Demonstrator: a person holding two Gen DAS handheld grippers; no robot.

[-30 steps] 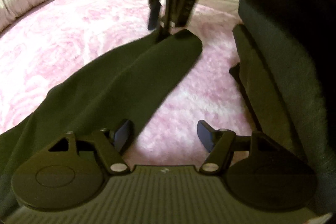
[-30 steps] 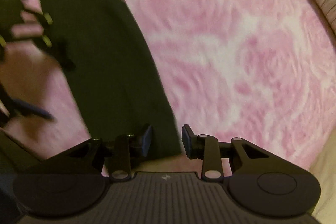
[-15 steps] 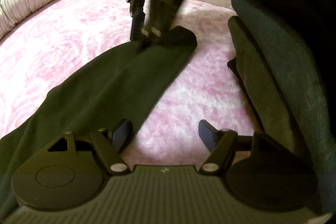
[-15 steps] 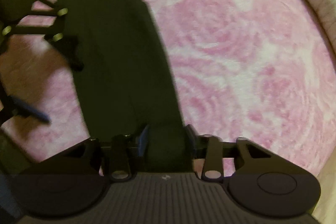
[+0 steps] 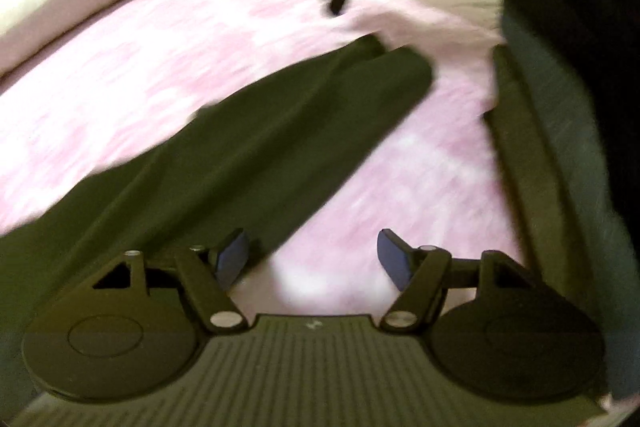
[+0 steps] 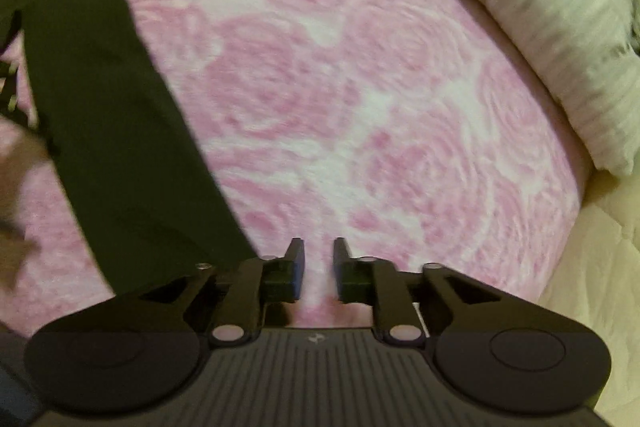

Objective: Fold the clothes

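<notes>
Dark green cloth, long and thin like a trouser leg or a sleeve, lies flat on the fuzzy pink blanket (image 5: 168,39); in the left wrist view this long dark garment (image 5: 248,147) starts at the low left corner and runs up and to the right, and its far end stops near the middle of the picture; so its long way goes slanting away from the left gripper (image 5: 310,259). That gripper has its jaws spread wide with nothing in them; its left pad sits just over the near edge of the cloth, and its right pad is over bare pink blanket. Further right, a pile of other dark clothes (image 5: 560,107) rises at the side, apart from the long piece. At the top, blurry, the other tool hangs above the far end of the cloth, not touching it as far as I can tell.

In the right wrist view the same garment (image 6: 100,107) runs down the left side, from the top left to just left of the right gripper (image 6: 318,267); its jaws are close together but not shut, with only pink blanket showing between them; the cloth is beside them, not in them. A striped white pillow (image 6: 540,27) lies at the far right.

I think each gripper is near its own end; the left one looks closer to a grab.
</notes>
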